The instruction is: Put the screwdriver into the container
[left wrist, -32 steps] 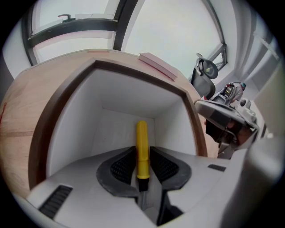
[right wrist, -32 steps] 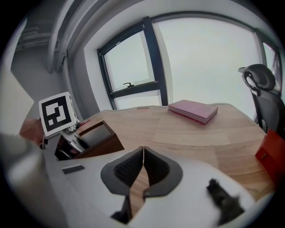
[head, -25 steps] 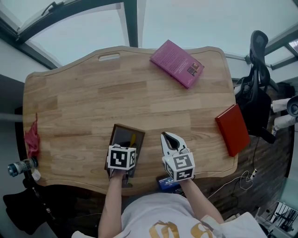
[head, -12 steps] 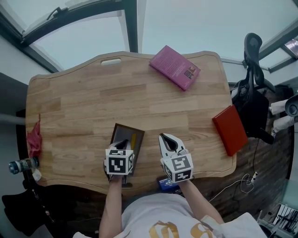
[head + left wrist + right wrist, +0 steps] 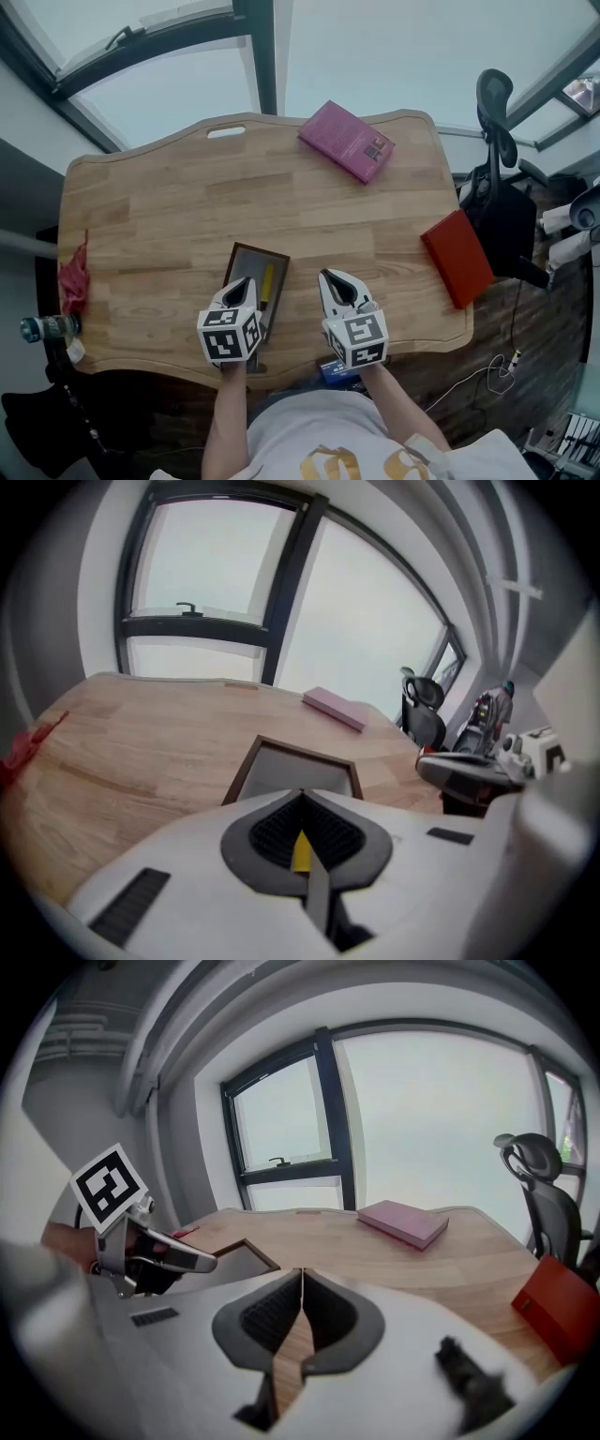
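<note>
The container is a shallow dark tray with a brown frame (image 5: pixel 234 265), near the front edge of the wooden table. The screwdriver (image 5: pixel 266 287), yellow-handled, lies inside it along its right side. My left gripper (image 5: pixel 244 284) sits over the tray's near left part, jaws shut, beside the screwdriver and holding nothing. In the left gripper view the tray (image 5: pixel 242 774) lies just beyond the left gripper (image 5: pixel 302 797), and a yellow sliver shows through the slit. My right gripper (image 5: pixel 336 275) rests to the tray's right, shut and empty. In its own view the right gripper (image 5: pixel 302 1271) has its jaws together.
A pink book (image 5: pixel 346 140) lies at the table's far edge and a red book (image 5: pixel 456 258) at the right edge. A red cloth (image 5: pixel 72 279) hangs off the left side beside a bottle (image 5: pixel 47 328). An office chair (image 5: pixel 502 187) stands on the right.
My left gripper has drawn back toward the person from over the tray. The screwdriver stays lying in the tray. The right gripper has hardly moved.
</note>
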Tool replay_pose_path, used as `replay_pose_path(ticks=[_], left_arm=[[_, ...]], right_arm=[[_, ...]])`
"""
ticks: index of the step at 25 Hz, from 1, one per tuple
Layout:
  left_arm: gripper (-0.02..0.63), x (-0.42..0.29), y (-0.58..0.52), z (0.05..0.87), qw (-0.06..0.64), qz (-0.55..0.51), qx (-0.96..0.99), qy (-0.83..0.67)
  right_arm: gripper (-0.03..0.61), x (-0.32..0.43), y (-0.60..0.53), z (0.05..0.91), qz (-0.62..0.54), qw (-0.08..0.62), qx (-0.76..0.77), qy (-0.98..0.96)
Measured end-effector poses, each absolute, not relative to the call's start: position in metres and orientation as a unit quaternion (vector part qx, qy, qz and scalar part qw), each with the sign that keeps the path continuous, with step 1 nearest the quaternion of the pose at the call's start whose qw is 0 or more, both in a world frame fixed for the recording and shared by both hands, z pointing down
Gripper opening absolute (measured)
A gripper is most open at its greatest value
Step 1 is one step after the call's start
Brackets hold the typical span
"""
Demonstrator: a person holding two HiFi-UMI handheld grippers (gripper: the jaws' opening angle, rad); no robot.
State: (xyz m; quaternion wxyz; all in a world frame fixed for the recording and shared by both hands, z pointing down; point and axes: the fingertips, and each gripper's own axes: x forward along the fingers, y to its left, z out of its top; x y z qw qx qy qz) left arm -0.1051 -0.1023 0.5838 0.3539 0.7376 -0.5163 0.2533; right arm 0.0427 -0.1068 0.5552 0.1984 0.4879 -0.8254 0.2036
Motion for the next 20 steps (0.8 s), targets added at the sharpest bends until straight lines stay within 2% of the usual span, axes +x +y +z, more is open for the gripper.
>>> replay_pose_path(ticks=[12, 17, 20], left_arm=[[0.013, -0.112, -0.085, 0.556, 0.273, 0.249, 0.758, -0.537], [0.012, -0.109, -0.078, 0.538, 0.316, 0.177, 0.77, -0.525], [0.012, -0.113, -0.076, 0.528, 0.295, 0.17, 0.777, -0.53]], right_arm=[[0.032, 0.038, -0.087, 0.532, 0.181, 0.18, 0.495, -0.831], [0.032, 0.034, -0.082, 0.517, 0.165, 0.172, 0.498, -0.834], [0.032, 0.029, -0.08, 0.506, 0.156, 0.167, 0.497, -0.837]])
